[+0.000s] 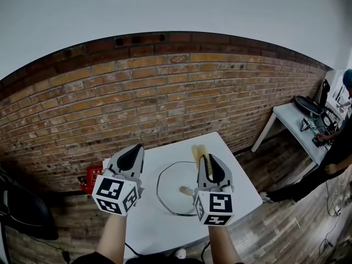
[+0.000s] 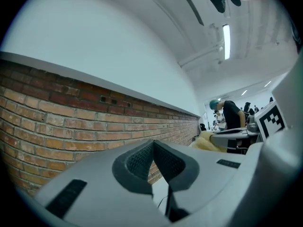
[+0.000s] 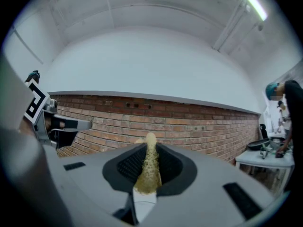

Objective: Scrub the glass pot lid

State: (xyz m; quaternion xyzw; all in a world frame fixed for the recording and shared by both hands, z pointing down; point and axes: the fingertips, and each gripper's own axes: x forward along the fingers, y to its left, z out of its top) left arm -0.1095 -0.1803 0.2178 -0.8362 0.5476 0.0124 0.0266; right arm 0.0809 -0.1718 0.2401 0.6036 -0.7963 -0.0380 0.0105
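Observation:
The glass pot lid (image 1: 177, 190) lies flat on the white table (image 1: 231, 164), its knob just left of my right gripper. My right gripper (image 1: 206, 159) hovers over the lid's right side, shut on a yellow scrubbing sponge (image 1: 199, 152). In the right gripper view the sponge (image 3: 148, 167) stands pinched between the dark pads, and that gripper (image 3: 148, 162) points level at the brick wall. My left gripper (image 1: 132, 157) is held up left of the lid, shut with nothing in it. In the left gripper view its pads meet at the tip (image 2: 153, 148).
A brick wall (image 1: 137, 103) runs behind the table. A red object (image 1: 93, 179) sits on the floor at the table's left. At the right a person (image 1: 338, 147) stands by a second white table (image 1: 297, 126) carrying a dark pan.

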